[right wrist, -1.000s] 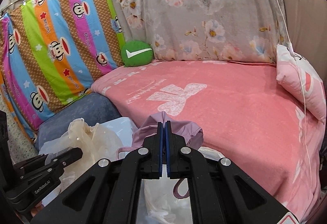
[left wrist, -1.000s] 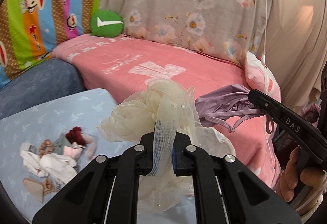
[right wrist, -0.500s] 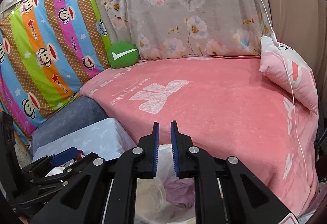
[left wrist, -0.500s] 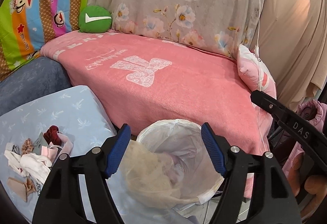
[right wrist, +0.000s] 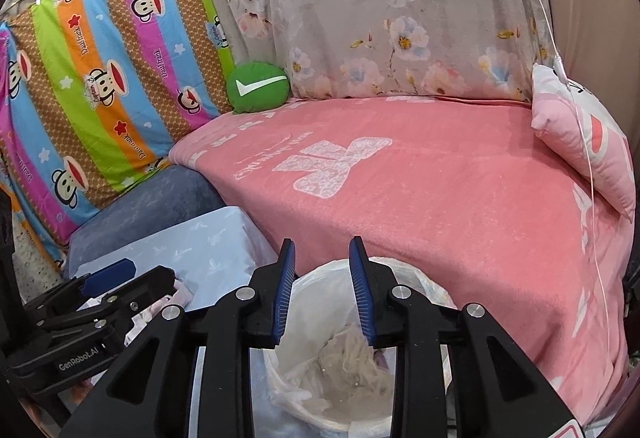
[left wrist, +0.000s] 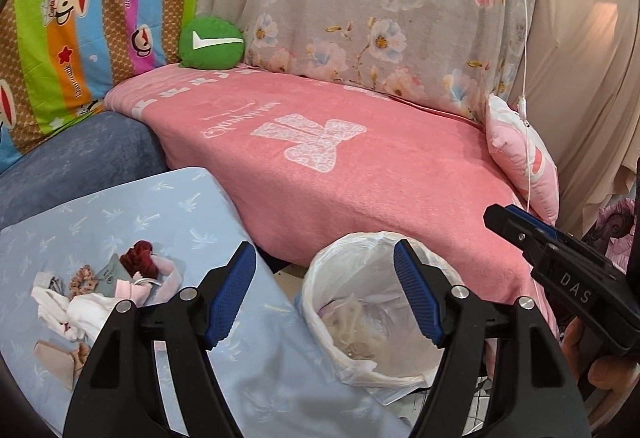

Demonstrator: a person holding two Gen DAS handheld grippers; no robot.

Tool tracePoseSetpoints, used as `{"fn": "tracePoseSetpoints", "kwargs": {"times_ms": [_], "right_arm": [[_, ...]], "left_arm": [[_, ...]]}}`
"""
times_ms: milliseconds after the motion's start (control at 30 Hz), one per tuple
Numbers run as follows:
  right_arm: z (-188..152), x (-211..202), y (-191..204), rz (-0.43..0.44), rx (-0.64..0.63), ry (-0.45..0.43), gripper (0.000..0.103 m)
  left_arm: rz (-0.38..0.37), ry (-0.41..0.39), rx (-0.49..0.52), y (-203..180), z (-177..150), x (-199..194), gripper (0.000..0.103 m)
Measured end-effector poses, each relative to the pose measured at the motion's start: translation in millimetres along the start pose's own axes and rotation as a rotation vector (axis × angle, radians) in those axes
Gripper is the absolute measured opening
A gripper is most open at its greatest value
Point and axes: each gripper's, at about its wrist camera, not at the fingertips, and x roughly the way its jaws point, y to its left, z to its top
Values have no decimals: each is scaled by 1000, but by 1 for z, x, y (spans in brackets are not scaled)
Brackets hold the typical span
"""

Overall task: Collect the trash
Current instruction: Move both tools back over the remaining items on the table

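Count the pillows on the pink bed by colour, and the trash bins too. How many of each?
Green round pillow: 1
Pink pillow: 1
Trash bin with a white liner: 1
Total: 3

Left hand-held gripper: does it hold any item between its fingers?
No, the left hand-held gripper stands open and empty above the lined bin.

Both wrist views look down closely at the lined bin (left wrist: pixel 372 318), bed (right wrist: pixel 440 190) behind.
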Motion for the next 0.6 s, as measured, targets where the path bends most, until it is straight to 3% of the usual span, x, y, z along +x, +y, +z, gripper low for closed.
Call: {"fn": "tracePoseSetpoints", "kwargs": {"times_ms": [267,400,600], "right_arm": [[-10,9,34,42,-43,29,32],[-19,14,57,70,-75,48,34],[-34,23,92,118,-104,85,40]], "left_arm": [[64,2,-44,31,-11,-9,69],[107,-1,-83,56,-21,-18,80],[206,4,-128,101,-40,-33,82]]}}
